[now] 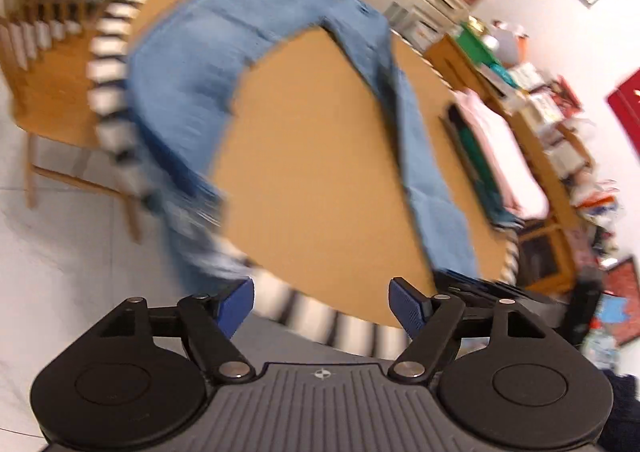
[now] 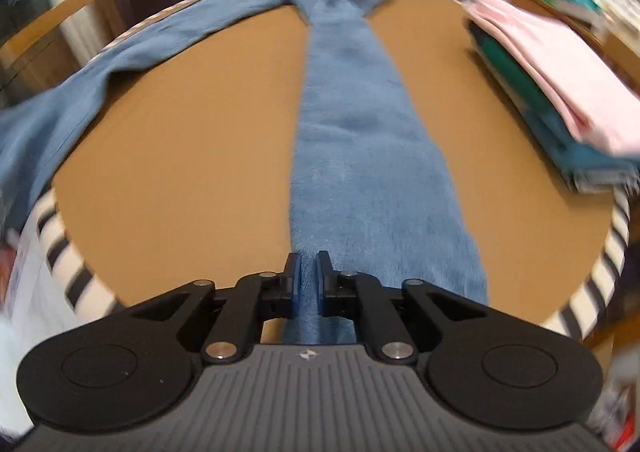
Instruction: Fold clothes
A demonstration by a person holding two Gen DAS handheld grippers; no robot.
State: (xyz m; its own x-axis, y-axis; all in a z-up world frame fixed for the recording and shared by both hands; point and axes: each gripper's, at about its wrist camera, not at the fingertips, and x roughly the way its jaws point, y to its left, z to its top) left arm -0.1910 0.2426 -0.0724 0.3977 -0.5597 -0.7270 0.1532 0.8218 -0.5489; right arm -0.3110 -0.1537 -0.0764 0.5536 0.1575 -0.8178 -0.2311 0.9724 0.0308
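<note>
Light blue jeans [image 1: 192,72] lie spread on the round brown table [image 1: 312,172], legs apart in a V. One leg hangs over the table's left edge, blurred. My left gripper [image 1: 322,302] hovers above the near edge, open, with nothing between its blue pads. In the right wrist view the other leg [image 2: 360,132] runs straight away from me to the waistband at the far side. My right gripper [image 2: 308,276] is shut on the near end of that leg, and a fold of denim shows between its pads.
A stack of folded clothes [image 2: 560,72], pink on top of teal, sits at the table's right edge. A striped cloth rim [image 2: 60,252] circles the table. Wooden chairs [image 1: 52,92] stand on the left, cluttered shelves [image 1: 540,100] on the right.
</note>
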